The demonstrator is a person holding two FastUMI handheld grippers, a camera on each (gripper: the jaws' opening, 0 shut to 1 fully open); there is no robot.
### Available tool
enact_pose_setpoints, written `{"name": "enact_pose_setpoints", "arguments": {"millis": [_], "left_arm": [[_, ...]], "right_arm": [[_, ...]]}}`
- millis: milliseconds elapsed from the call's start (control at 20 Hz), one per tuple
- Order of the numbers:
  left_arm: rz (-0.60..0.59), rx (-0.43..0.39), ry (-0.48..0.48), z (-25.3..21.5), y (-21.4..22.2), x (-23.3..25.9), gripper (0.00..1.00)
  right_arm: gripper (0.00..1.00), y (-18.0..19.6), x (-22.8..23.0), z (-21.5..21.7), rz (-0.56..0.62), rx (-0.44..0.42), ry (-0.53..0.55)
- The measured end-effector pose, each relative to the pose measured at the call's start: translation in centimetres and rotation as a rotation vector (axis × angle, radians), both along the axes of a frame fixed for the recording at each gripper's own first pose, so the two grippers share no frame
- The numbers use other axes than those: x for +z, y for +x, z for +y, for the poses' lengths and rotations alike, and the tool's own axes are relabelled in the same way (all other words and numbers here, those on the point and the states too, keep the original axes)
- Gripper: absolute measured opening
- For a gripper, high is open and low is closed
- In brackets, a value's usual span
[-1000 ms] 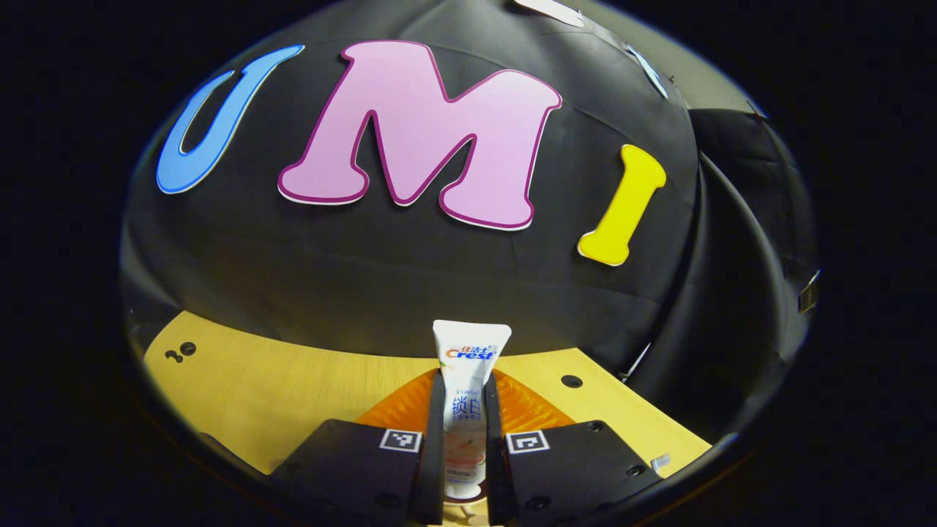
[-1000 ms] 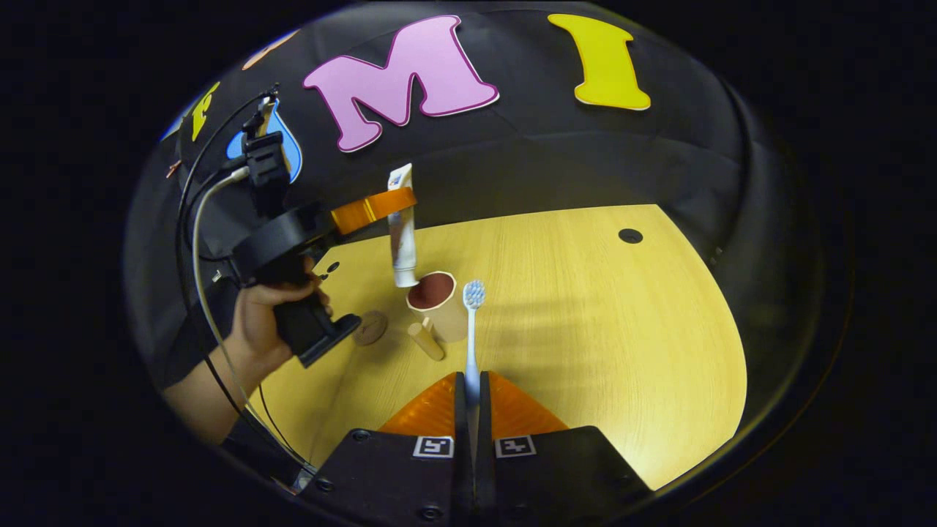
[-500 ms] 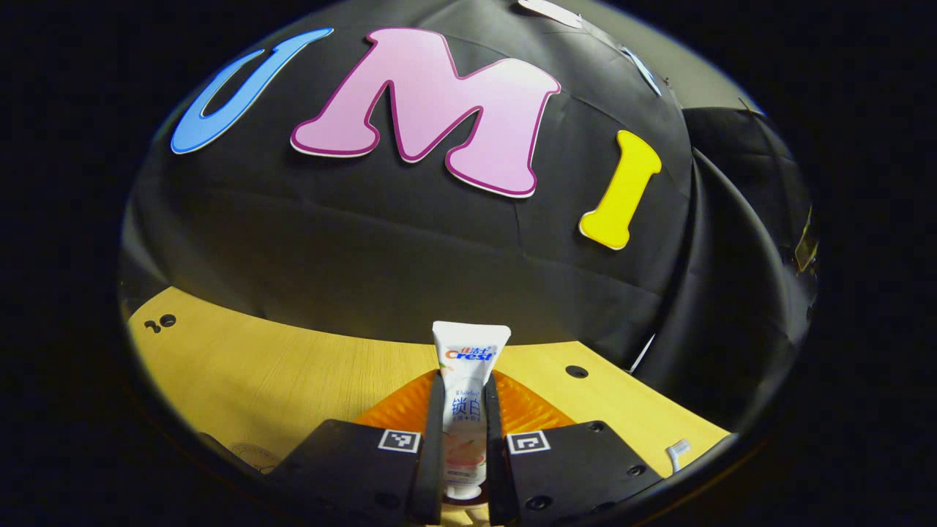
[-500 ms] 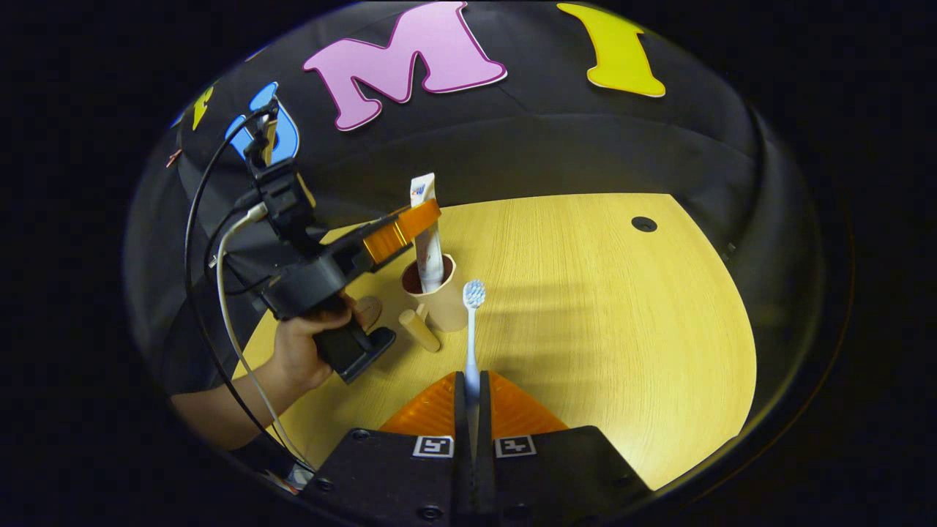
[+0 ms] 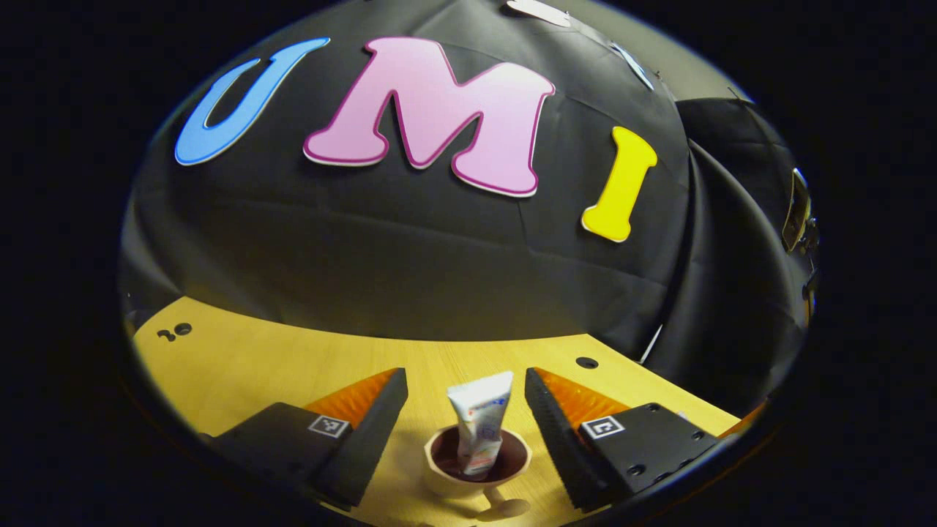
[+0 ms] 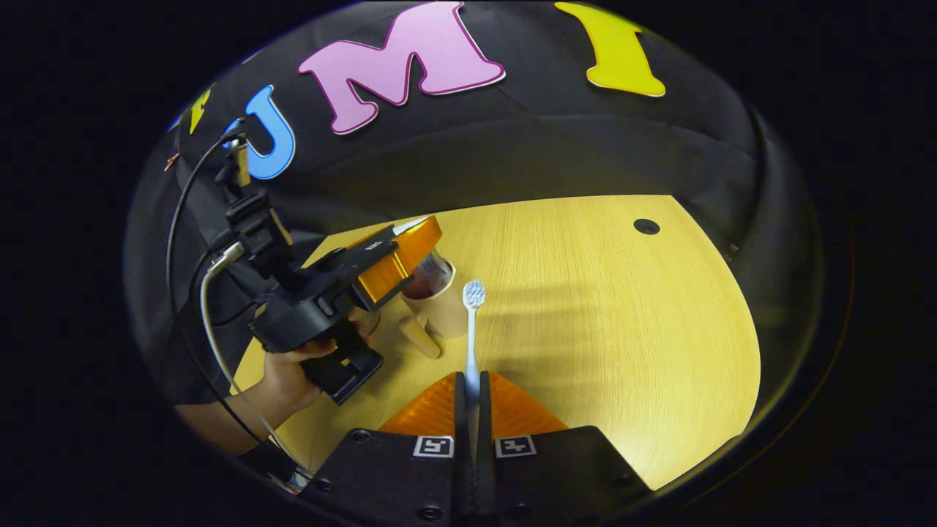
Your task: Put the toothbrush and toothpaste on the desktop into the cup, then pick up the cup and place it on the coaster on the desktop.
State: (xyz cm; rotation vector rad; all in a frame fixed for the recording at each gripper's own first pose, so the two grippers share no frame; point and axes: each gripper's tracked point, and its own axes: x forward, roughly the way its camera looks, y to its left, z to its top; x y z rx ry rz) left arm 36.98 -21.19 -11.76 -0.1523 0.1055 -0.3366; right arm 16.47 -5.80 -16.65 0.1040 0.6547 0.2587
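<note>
We see a light wooden worktop [image 6: 585,307] in a booth with black cloth walls. In the left gripper view, the left gripper [image 5: 465,424] has its jaws spread wide, one on each side of a beige cup [image 5: 476,468] with a dark inside. A white toothpaste [image 5: 479,428] tube stands in the cup, leaning a little, its flat crimped end up; neither jaw touches it. The cup sits toward the near left part of the worktop, well away from the far edge.

In the right gripper view, the right gripper [image 6: 473,410] has its jaws pressed together on the handle of a toothbrush [image 6: 472,329], whose pale blue bristle head points forward, just beside the cup [image 6: 443,311]. A hand [image 6: 293,377] holds the left gripper [image 6: 395,256] above the cup's mouth. A short wooden peg-like piece [image 6: 419,335] lies at the cup's base on the near side; we cannot tell what it is. The coaster we cannot pick out with confidence.

We judge the toothbrush light, stiff and slim, so a firm pinch low on the handle should keep it from twisting as the head or tail goes into the cup. The toothpaste tube looks soft and would dent if squeezed hard. The cup seems light and easy to tip with tall things inside; we would grip it by the rim or wall, upright
</note>
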Motion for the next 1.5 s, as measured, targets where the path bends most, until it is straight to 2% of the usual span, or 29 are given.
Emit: {"name": "enact_pose_setpoints", "arguments": {"millis": [450, 600, 800, 1000, 1200, 1500], "left_arm": [[0.022, 0.137, -0.037, 6.8, -5.5, 2.8, 0.98], [0.020, 0.194, -0.019, 9.8, -8.1, 3.5, 0.98], [0.031, 0.259, -0.028, 12.9, -12.0, 3.8, 0.98], [0.040, 0.365, -0.046, 15.7, -14.9, 2.6, 0.97], [0.082, 0.397, -0.080, 16.3, -15.7, 0.9, 0.98], [0.067, 0.391, -0.112, 15.3, -14.5, 0.8, 0.98]], "right_arm": [[0.06, 2.9, 3.8, 3.8, -0.101, 0.063, 0.060], [0.06, 4.5, 5.4, 5.6, -0.157, 0.088, 0.097], [0.06, 6.9, 7.7, 7.5, -0.276, 0.110, 0.145], [0.06, 9.5, 9.6, 8.7, -0.421, 0.101, 0.191], [0.05, 11.8, 10.8, 10.4, -0.549, 0.124, 0.216], [0.06, 14.3, 8.9, 10.8, -0.650, 0.123, 0.155]]}}
